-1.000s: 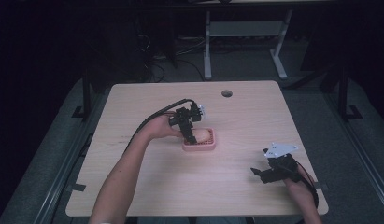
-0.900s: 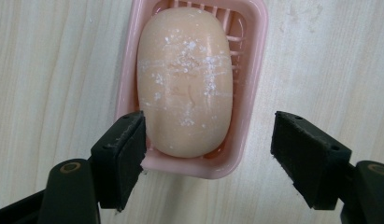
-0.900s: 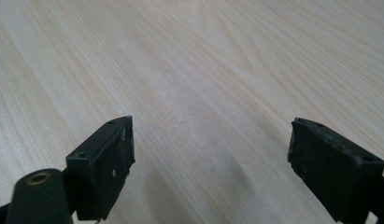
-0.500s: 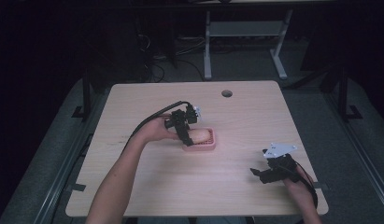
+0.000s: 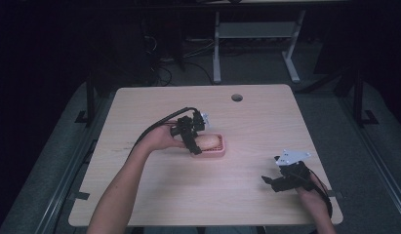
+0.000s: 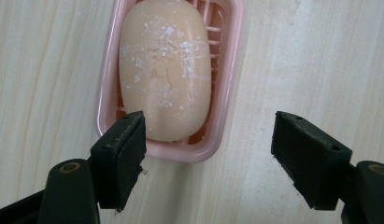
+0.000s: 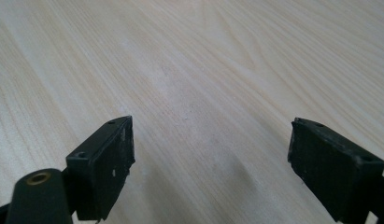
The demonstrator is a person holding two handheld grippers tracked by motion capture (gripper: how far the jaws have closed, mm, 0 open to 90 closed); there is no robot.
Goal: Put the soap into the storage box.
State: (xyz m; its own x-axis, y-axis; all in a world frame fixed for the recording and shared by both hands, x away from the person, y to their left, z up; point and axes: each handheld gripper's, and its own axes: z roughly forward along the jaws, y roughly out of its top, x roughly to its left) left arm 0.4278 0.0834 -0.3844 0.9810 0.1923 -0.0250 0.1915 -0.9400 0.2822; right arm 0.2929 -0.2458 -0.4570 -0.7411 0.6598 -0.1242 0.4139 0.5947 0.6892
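A pale peach bar of soap (image 6: 165, 65) flecked with white lies in a pink slotted soap dish (image 6: 227, 93) near the middle of the wooden table (image 5: 247, 122). In the high view the soap (image 5: 209, 142) rests in the dish (image 5: 218, 152) just right of my left gripper (image 5: 193, 145). The left gripper (image 6: 208, 154) hovers open at the dish's near end, one jaw over the dish's corner, the other over bare wood. My right gripper (image 5: 272, 181) is open low over the table at the front right; between its jaws (image 7: 210, 161) is bare wood.
A round cable hole (image 5: 236, 97) sits near the table's far edge. Black cables trail from both grippers. Behind the table stand a white desk frame (image 5: 256, 34) and dark floor. Bare wood spreads around the dish.
My left gripper has drawn back to the left off the dish, leaving the soap lying in it. The right gripper has stayed put.
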